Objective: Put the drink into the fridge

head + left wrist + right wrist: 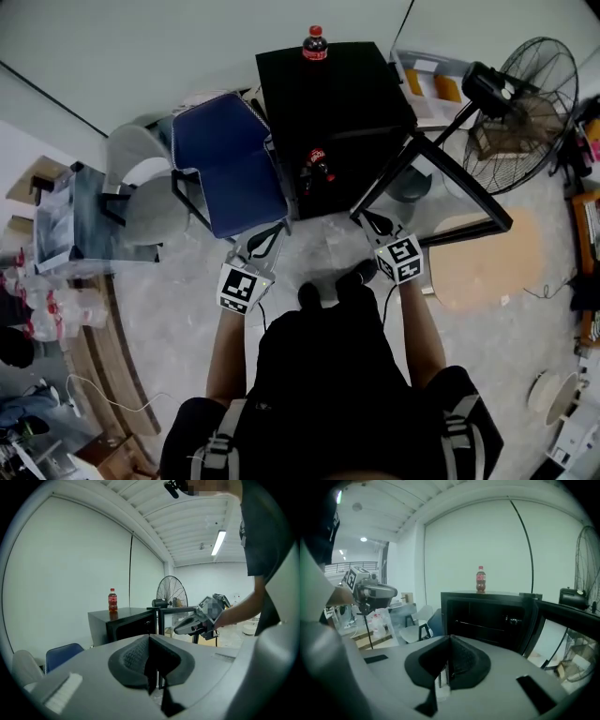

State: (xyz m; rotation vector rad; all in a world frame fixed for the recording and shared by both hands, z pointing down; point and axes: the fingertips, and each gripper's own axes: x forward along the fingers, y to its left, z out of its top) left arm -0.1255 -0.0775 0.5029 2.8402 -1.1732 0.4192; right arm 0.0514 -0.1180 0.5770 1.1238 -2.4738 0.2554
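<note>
A black mini fridge (333,103) stands ahead with its glass door (459,183) swung open to the right. One cola bottle (315,44) stands upright on the fridge's top; it also shows in the left gripper view (112,601) and the right gripper view (480,580). A second cola bottle (319,164) shows inside the open front. My left gripper (265,242) hovers just before the fridge's left corner, shut and empty. My right gripper (375,225) is near the door's hinge side, shut with nothing between its pads (457,660).
A blue chair (230,164) stands close to the fridge's left side, with a white chair (145,178) beyond it. A standing fan (530,112) is at the right, behind the open door. Bags and clutter line the left wall (37,300).
</note>
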